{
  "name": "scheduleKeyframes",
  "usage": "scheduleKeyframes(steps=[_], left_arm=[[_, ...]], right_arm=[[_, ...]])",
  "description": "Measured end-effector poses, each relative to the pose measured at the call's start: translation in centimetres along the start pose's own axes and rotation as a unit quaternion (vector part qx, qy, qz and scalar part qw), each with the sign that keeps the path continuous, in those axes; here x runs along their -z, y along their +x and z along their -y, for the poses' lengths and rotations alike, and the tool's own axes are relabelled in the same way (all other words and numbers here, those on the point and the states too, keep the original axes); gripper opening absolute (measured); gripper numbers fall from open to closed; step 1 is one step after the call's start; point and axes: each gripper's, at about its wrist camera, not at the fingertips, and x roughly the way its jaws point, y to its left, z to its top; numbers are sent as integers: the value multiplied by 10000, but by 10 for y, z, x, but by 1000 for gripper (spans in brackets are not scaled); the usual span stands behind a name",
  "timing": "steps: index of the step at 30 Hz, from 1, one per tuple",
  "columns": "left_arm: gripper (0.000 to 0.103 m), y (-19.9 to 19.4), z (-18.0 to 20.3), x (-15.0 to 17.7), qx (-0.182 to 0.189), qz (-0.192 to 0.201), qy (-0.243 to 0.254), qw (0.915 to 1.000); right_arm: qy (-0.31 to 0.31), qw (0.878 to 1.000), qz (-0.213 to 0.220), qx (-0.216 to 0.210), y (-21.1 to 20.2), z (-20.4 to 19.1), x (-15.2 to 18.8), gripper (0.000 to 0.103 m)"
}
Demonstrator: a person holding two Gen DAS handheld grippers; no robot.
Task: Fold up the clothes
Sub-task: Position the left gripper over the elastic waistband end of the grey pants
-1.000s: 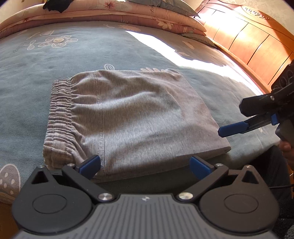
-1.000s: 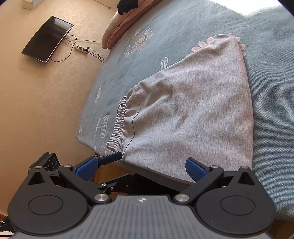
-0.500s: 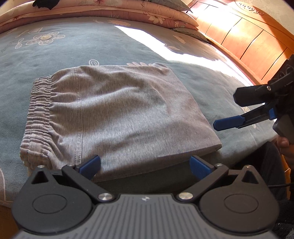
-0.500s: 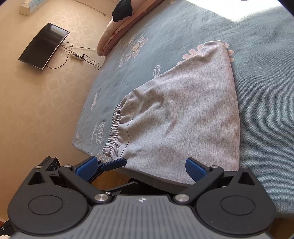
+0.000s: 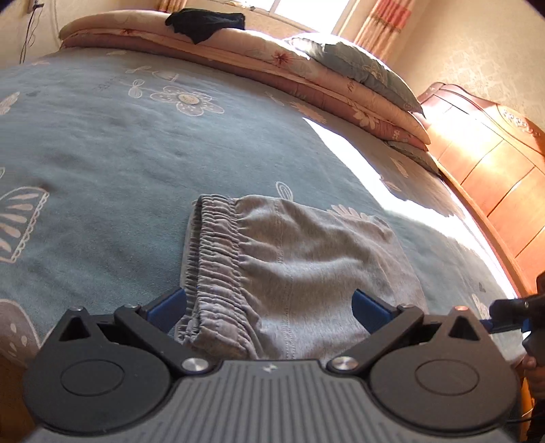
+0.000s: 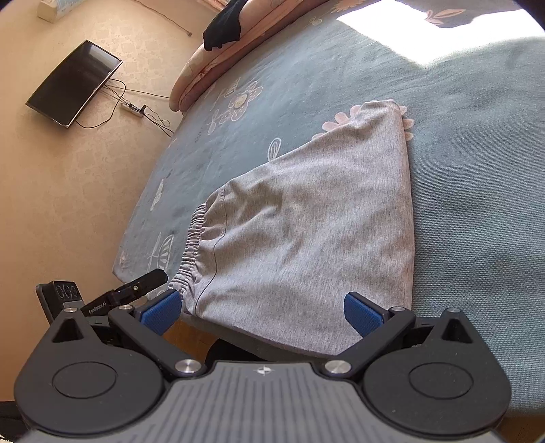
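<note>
Folded grey shorts (image 5: pixel 306 265) with an elastic waistband (image 5: pixel 213 259) lie flat near the front edge of the blue floral bedspread (image 5: pixel 102 163). My left gripper (image 5: pixel 269 308) is open, low over the near waistband corner, its blue pads either side of the cloth. My right gripper (image 6: pixel 262 311) is open too, just off the near edge of the shorts (image 6: pixel 306 231), with nothing between its pads. The right gripper shows at the far right of the left wrist view (image 5: pixel 511 317); the left gripper's black body (image 6: pixel 129 289) shows in the right wrist view by the waistband (image 6: pixel 194 245).
Folded quilts and a pillow (image 5: pixel 323 81) are stacked at the head of the bed with a black garment (image 5: pixel 204 24) on top. A wooden headboard (image 5: pixel 494 163) runs along the right. A TV (image 6: pixel 73 81) and a power strip (image 6: pixel 131 109) are beyond the bed's far side.
The left gripper has dropped low and swung left to the waistband corner, so the shorts now fill its jaws' span. The right gripper has shifted slightly along the near edge.
</note>
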Motion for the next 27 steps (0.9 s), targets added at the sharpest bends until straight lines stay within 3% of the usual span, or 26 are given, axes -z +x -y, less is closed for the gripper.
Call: scheduleKeyframes(steps=[3, 9, 13, 17, 21, 27], left_arm=[[102, -6, -35, 2, 375, 8, -1084, 9934], [102, -1, -60, 13, 872, -218, -1839, 9788], [102, 17, -79, 7, 976, -404, -2194, 9699], [102, 43, -92, 1, 1238, -864, -2526, 9557], [102, 65, -90, -7, 1328, -1311, -2547, 9488], [102, 92, -71, -30, 1278, -1790, -2120, 9522]], right_arm=[[-576, 9975, 103, 384, 1, -13, 3, 103], [-1924, 9761, 154, 1000, 24, -55, 14, 103], [-1923, 9774, 76, 871, 33, -63, 17, 103], [-1882, 9765, 84, 1046, 31, -59, 17, 103], [-1738, 9771, 146, 1221, 29, -52, 11, 103], [-1621, 9767, 153, 1397, 34, -47, 3, 103]])
